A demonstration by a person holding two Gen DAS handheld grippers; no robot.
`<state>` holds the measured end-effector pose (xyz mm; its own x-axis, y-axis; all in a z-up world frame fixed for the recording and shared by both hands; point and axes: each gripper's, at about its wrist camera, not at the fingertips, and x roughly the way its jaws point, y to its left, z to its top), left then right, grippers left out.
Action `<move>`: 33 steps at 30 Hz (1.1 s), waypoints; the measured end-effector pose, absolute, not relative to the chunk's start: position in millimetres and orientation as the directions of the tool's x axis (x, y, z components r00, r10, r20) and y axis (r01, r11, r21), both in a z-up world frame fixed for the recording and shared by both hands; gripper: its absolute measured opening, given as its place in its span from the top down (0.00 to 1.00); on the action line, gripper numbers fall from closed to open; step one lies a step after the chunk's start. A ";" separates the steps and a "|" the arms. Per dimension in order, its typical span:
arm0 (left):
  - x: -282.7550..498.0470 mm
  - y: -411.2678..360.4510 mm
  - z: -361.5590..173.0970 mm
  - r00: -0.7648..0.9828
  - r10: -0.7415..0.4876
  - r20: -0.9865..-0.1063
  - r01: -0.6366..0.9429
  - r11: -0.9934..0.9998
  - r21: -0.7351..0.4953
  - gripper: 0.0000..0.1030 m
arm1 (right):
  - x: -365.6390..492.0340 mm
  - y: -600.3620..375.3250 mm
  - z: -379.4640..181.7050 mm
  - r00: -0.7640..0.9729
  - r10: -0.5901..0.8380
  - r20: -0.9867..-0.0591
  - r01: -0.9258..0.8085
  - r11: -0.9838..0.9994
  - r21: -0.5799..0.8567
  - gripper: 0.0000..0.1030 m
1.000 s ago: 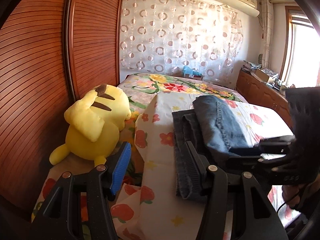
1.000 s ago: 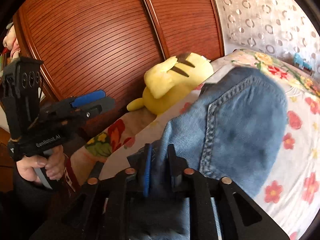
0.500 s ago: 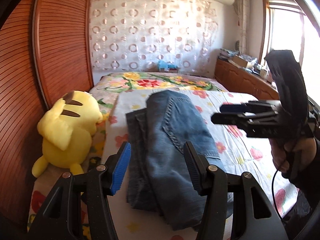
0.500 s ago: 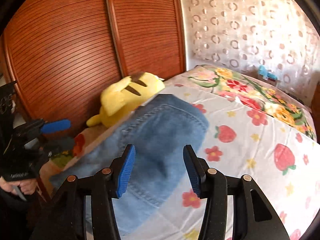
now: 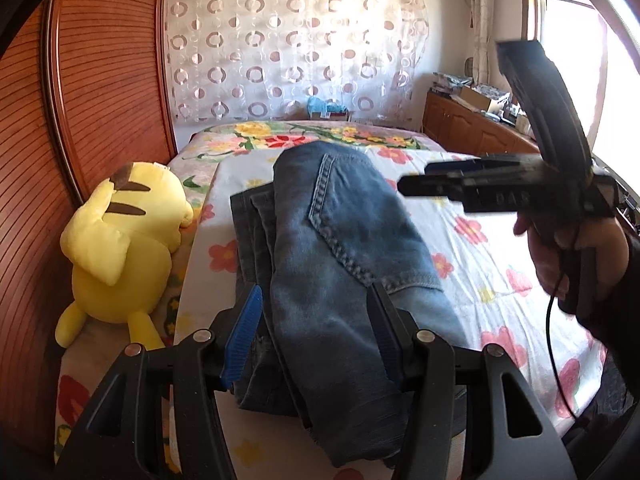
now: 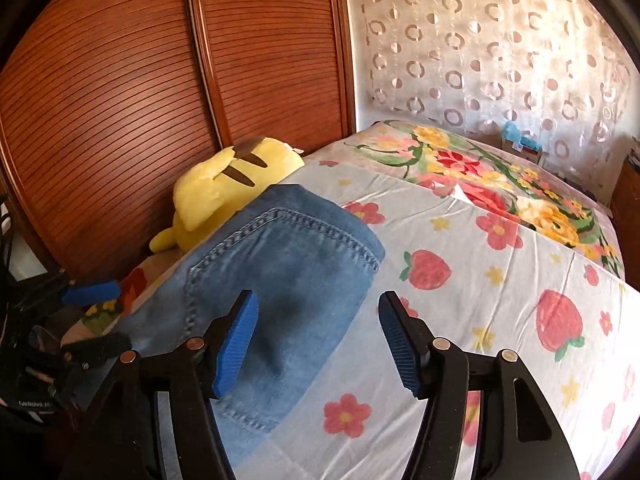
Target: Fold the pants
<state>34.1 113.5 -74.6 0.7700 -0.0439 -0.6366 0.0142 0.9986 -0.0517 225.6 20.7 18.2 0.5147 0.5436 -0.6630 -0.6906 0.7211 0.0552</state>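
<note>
The blue jeans (image 5: 336,248) lay folded in a long bundle on the bed (image 5: 484,276), over its strawberry-and-flower sheet, with a back pocket facing up and darker denim layers showing along the side nearest the yellow plush toy (image 5: 120,248). The left hand-held gripper (image 5: 316,332) hovered over the near end of the bundle with its jaws spread wide, one finger on each side of the denim, pinching nothing. The right hand-held gripper (image 6: 316,336) was likewise spread open above the pocket edge of the jeans (image 6: 280,280), holding nothing; in the left wrist view it appeared to the right, above the sheet, gripped by the person's hand (image 5: 568,248) with a thin black cable hanging below it. The plush toy (image 6: 228,184) lay at the bed's edge against the reddish slatted wardrobe doors (image 6: 140,92), just beside the jeans. A sheer curtain with ring patterns (image 5: 296,48) hung behind the bed's far end
</note>
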 end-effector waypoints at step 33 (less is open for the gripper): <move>30.4 131.3 -112.9 0.741 -0.181 -0.647 0.035 0.972 -0.231 0.81 | 304.1 40.9 -39.2 0.319 0.661 -0.680 -0.728 0.630 0.270 0.72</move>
<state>30.4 131.3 -112.9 0.7411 -0.1808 -0.6466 0.0355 0.9722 -0.2312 304.1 40.8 -39.2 0.3186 0.6606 -0.6798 -0.7283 0.6296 0.2704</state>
